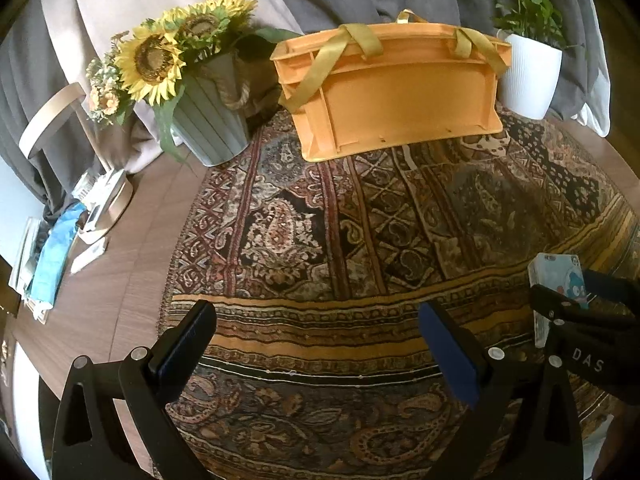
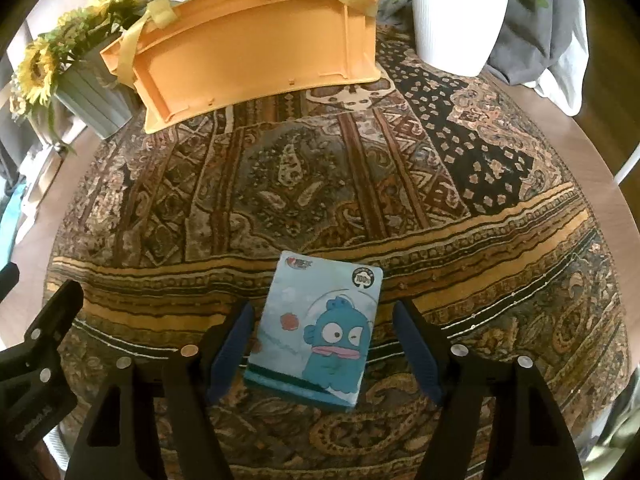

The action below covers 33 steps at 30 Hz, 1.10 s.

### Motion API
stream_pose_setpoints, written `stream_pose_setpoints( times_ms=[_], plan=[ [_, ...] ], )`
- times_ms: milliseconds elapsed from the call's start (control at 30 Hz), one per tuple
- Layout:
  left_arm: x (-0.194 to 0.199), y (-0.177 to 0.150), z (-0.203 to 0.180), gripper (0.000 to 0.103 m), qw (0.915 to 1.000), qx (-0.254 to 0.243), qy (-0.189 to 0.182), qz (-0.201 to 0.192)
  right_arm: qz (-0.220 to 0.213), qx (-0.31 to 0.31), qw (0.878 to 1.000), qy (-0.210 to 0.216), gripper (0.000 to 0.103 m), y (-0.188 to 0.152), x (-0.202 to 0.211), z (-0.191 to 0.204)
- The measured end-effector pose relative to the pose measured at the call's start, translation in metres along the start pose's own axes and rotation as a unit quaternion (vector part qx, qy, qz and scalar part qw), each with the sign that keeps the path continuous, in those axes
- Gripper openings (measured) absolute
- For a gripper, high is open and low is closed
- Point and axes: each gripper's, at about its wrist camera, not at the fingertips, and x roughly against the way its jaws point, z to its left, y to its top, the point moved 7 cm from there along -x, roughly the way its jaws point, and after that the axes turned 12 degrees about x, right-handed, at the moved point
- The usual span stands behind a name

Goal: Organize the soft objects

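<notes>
A soft pale-blue tissue pack (image 2: 320, 332) printed with a blue cartoon fish lies flat on the patterned rug (image 2: 360, 184). My right gripper (image 2: 322, 308) stands open astride it, one blue pad on each side, with a thin gap on both sides. The same pack (image 1: 554, 274) shows at the right edge of the left wrist view, partly hidden by the right gripper's black frame. My left gripper (image 1: 316, 312) hovers open over bare rug with nothing between its fingers. An orange crate (image 1: 400, 92) with yellow straps stands at the rug's far side.
Sunflowers in a grey pot (image 1: 208, 120) stand left of the crate and a white pot with a green plant (image 1: 528, 76) stands right of it. Grey cloth hangs behind. A blue cloth (image 1: 56, 256) and small white items lie on the wooden table at the far left.
</notes>
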Motion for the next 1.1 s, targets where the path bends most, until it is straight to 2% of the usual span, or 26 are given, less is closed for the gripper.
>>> stream_pose_setpoints(
  times_ms=[100, 467, 733, 1100],
  plan=[
    [-0.002, 0.0, -0.003, 0.103, 1.0, -0.002, -0.002, 0.003, -0.003, 0.003, 1.0, 0.003, 0.06, 0.0, -0.001, 0.0],
    [0.001, 0.01, -0.01, 0.103, 1.0, 0.001, -0.006, -0.004, -0.017, 0.014, 1.0, 0.004, 0.059, 0.007, 0.009, -0.003],
    [0.014, 0.031, -0.012, 0.103, 0.9995, 0.017, -0.013, -0.025, -0.061, 0.018, 0.998, -0.001, 0.059, 0.031, 0.034, -0.011],
    [0.031, 0.075, -0.008, 0.103, 0.9966, 0.044, -0.018, -0.068, -0.125, 0.034, 0.992, -0.002, 0.059, 0.078, 0.063, -0.01]
  ],
)
